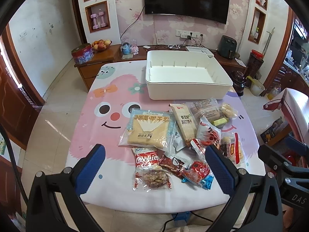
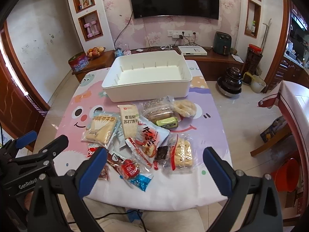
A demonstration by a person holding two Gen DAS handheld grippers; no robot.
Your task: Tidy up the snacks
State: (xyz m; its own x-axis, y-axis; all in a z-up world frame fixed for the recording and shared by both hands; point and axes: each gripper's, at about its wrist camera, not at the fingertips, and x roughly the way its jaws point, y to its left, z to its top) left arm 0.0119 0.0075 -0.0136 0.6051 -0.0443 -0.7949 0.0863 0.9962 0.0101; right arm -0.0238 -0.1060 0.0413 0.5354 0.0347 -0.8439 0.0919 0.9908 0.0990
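Light, crinkly snack packets (image 1: 170,135) are piled beyond both sets of wide, empty fingers (image 1: 97,160).
A grip across a packet's flat middle is judged safest; film wrappers slip and biscuits crush.

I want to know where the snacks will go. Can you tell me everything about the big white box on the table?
The big white rectangular plastic box has rounded corners, a thick rim and thin upright ribs along its inner walls. It is open on top, with no lid on it, and nothing is inside. It sits flat and upright at the far end of the cartoon-printed table cover, beyond the pile of snack packets. The nearest packets lie just in front of it; whether any touches it is unclear. Neither gripper is near it.
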